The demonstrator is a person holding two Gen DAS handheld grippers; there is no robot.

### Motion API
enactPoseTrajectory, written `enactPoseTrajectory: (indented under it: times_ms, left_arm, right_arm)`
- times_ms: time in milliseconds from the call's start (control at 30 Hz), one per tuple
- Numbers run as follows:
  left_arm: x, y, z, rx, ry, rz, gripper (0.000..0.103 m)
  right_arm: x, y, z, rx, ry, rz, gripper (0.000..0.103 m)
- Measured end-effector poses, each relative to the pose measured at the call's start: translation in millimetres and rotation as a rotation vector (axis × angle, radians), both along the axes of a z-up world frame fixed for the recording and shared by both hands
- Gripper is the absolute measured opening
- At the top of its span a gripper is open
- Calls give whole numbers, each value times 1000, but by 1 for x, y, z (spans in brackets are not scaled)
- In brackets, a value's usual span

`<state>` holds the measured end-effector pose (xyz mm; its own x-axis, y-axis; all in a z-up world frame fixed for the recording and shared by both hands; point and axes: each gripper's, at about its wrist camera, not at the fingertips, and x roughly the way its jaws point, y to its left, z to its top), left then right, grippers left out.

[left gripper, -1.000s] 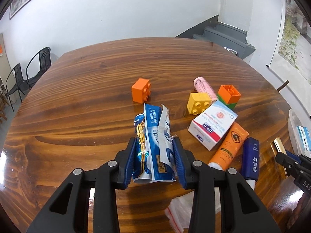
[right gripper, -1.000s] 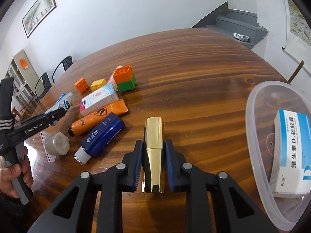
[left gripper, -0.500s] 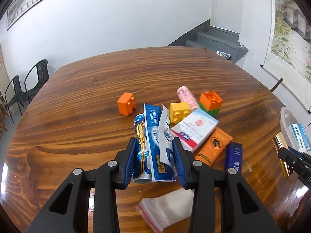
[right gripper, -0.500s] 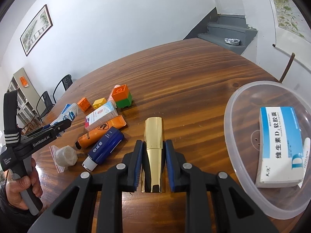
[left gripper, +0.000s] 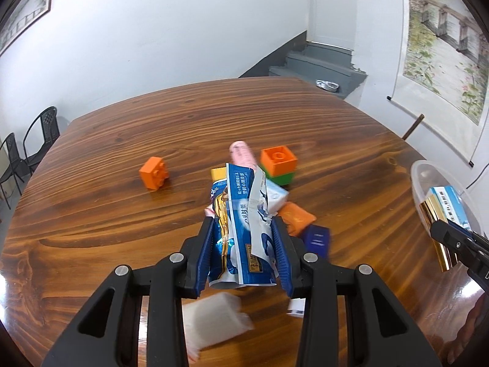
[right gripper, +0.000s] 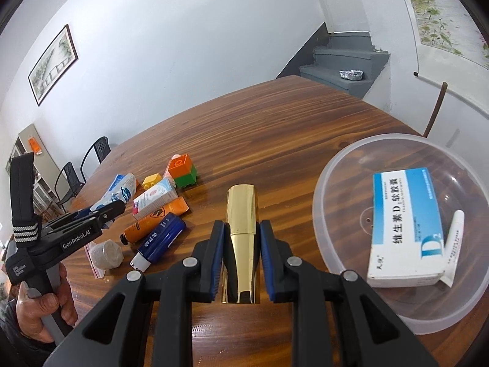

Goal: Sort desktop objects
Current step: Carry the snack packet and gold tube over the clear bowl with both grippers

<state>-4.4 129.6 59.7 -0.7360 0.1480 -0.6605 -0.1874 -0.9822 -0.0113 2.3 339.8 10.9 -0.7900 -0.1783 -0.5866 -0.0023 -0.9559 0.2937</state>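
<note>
Left gripper (left gripper: pixel 243 250): clamped on a crumpled blue-and-white sachet (left gripper: pixel 244 223), held clear above the wooden table (left gripper: pixel 122 214).
Right gripper (right gripper: pixel 241 257): closed tight on a gold tube (right gripper: pixel 241 232), carried above the wood just left of the clear plastic bowl (right gripper: pixel 324 214).
Bowl contents: a white-and-blue medicine box (right gripper: pixel 406 226) lying flat, a small white tube (right gripper: pixel 454 244) along its right side.
Bowl edge: its near rim sits close to the table's near-right edge; its left rim is near the gold tube.
Clutter: an orange block stacked on a green one (right gripper: pixel 182 172), a yellow block (right gripper: pixel 152 181), a white carton (right gripper: pixel 154 197), an orange tube (right gripper: pixel 152 218) and a navy bottle (right gripper: pixel 160 240) crowded together left of centre.
Near edge: a zip bag with a pale wad (right gripper: pixel 105 255) lies closest to the hand (right gripper: pixel 45 299) gripping the left handle.
Outlier: a lone orange block (left gripper: pixel 155 172) sits apart, left of the pile.
Open room: the far half of the table is bare wood out to its curved rim, and a clear strip runs between the pile and the bowl.
Beyond: black chairs (left gripper: pixel 36 140) stand off the left edge; grey steps (right gripper: pixel 345 58) rise past the far one.
</note>
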Motion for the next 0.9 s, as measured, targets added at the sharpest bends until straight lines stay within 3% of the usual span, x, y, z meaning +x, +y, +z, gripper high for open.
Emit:
enactPoseTrajectory:
  times_ms: [433,900]
  left_arm:
    - [15,56,1,11,-17,-126,40]
    - [23,115,3,10,-39,-254,40]
  right_arm:
    - [33,39,21,12,106,-134,25]
    - [48,88,16,-36,110,-254,25]
